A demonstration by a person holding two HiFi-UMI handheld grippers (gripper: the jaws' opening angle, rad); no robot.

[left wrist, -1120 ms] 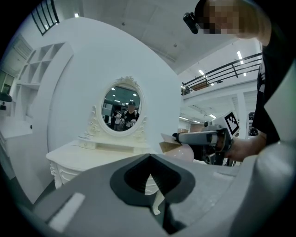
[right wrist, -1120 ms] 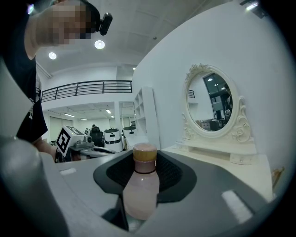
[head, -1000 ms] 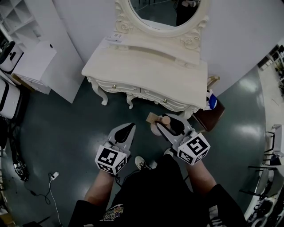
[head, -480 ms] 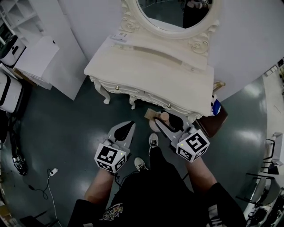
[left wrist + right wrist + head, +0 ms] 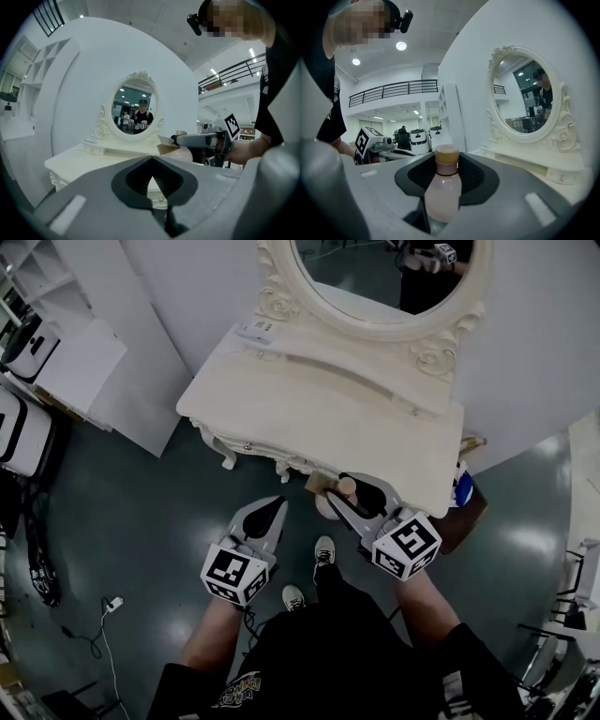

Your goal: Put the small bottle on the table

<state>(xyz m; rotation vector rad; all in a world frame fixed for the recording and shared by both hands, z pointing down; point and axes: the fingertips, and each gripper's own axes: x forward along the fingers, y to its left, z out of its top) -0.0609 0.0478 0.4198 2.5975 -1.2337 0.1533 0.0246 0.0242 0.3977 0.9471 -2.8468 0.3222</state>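
1. Small bottle [image 5: 442, 192] is bound for the largest thing in sight, the cream worktop [image 5: 319, 418] at 12 o'clock from the person. Its surface is bare apart from a small white item at its far 10 o'clock corner.
2. An oval mirror [image 5: 384, 273] in a carved frame stands at the back of the worktop.
3. The right gripper [image 5: 361, 498] reaches toward 1 o'clock. Its fingers [image 5: 525, 187] are clenched on the bottle's lower body, so the bottle is held upright in the air.
4. The left gripper [image 5: 272, 512] hangs at 11 o'clock over the dark floor, well apart from the worktop. Its fingers [image 5: 93, 197] are pressed together with nothing between them.
5. The bottle is pale pink with a tan cap [image 5: 446, 153]. In the head view it sits right at the worktop's near edge, toward that edge's 5 o'clock end. I cannot tell whether it is level with the surface or below it.

Risks, as I judge them:
- Letting go before the base is flat on the worktop would drop the bottle to the floor.
- Coming in too low could knock the bottle against the front edge and twist it in the grip.
- The bottle is slim and tall, so setting it down tilted or close to the edge could topple it.
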